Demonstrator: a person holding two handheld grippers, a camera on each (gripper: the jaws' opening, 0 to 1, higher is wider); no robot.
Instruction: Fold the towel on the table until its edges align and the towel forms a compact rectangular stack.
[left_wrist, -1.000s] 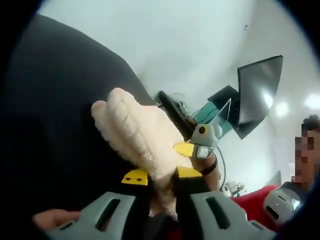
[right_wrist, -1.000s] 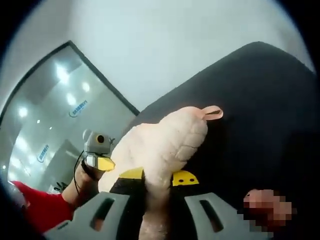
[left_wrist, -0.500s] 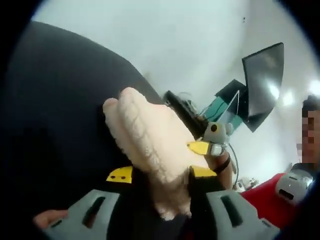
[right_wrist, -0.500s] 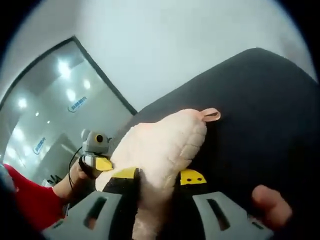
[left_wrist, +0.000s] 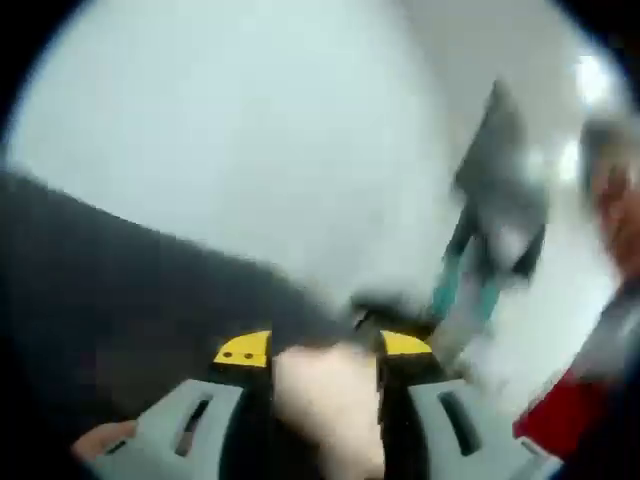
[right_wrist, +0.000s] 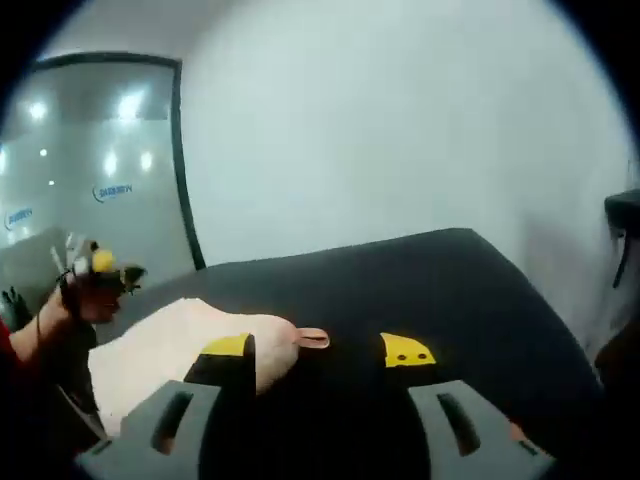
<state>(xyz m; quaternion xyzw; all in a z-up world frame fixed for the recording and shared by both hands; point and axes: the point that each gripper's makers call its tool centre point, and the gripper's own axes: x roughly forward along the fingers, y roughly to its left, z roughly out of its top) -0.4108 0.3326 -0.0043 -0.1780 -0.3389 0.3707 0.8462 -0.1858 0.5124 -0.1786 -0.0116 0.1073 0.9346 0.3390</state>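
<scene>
In the left gripper view, which is heavily blurred, the left gripper (left_wrist: 325, 352) has its 2 yellow-tipped jaws pinching a bunched fold of the cream towel (left_wrist: 328, 400) between them, above the black table (left_wrist: 120, 300). In the right gripper view the right gripper (right_wrist: 318, 352) has its 2 jaws spread apart with nothing between them — the towel (right_wrist: 170, 345) lies on the black table (right_wrist: 420, 290) just beside and partly behind the left jaw, its small pink loop (right_wrist: 312, 338) pointing into the gap. At the left edge of that view a hand (right_wrist: 70, 305) holds the other gripper's yellow-and-grey tip above the towel's far end.
</scene>
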